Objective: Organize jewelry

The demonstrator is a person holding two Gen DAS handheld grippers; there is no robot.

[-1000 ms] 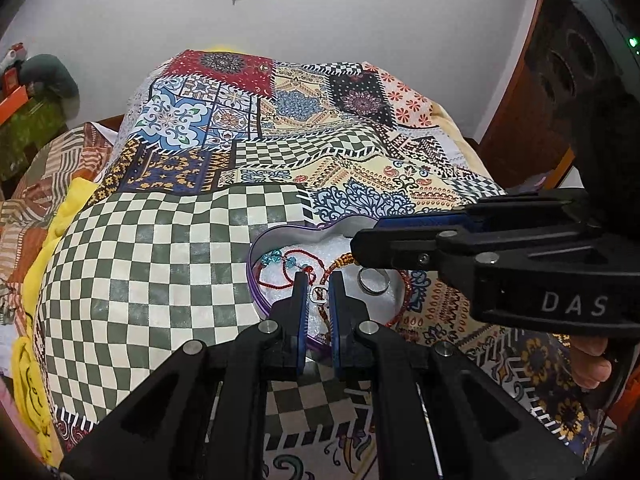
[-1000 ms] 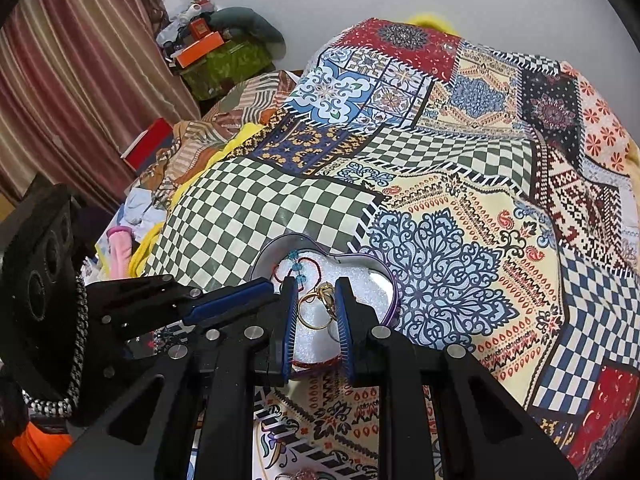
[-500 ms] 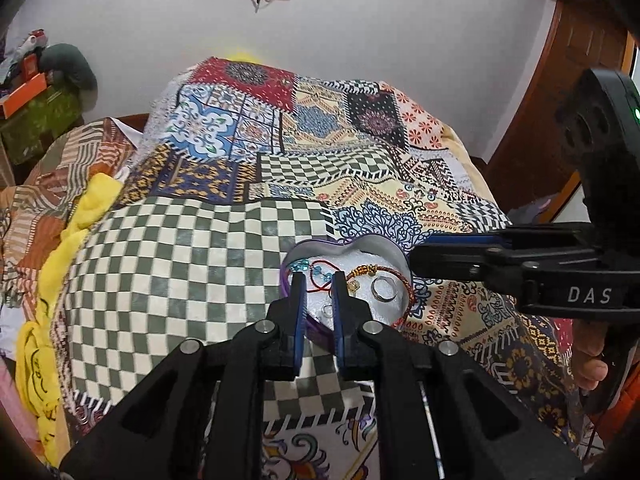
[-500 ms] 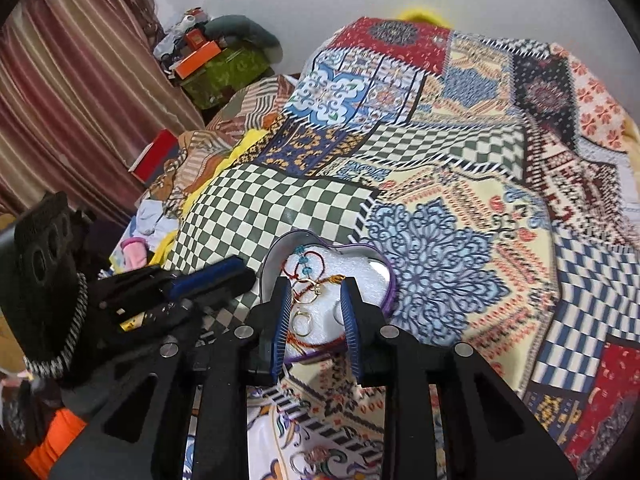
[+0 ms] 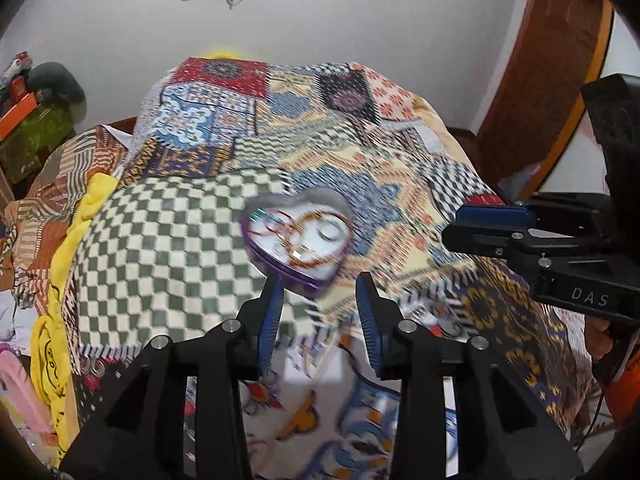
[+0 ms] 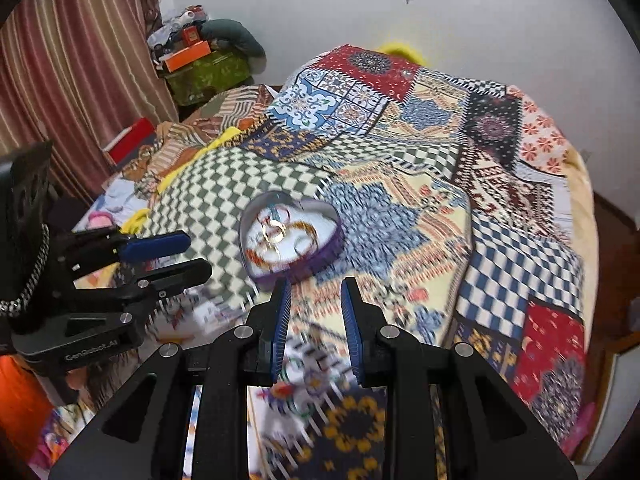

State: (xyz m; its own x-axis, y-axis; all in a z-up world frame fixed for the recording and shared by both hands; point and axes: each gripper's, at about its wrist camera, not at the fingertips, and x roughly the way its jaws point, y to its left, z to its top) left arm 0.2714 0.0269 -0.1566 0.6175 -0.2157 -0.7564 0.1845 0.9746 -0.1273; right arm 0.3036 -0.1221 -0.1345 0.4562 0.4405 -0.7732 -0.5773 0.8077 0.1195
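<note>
Our left gripper (image 5: 320, 308) and right gripper (image 6: 314, 312) both have their fingers spread and hold nothing. Just beyond the fingers, at the centre of each frame, the heart-shaped tin (image 5: 296, 236) sits on the patchwork bedspread (image 6: 440, 208). Bracelets and rings (image 6: 276, 232) lie gathered inside it, likely to keep them together.

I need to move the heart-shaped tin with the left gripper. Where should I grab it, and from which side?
Judging by its pose, grip the heart-shaped tin by its purple side wall near the pointed tip, which faces the open left gripper. Come in from the near side, one finger inside the rim, one outside. The jewelry lies farther in.
</note>
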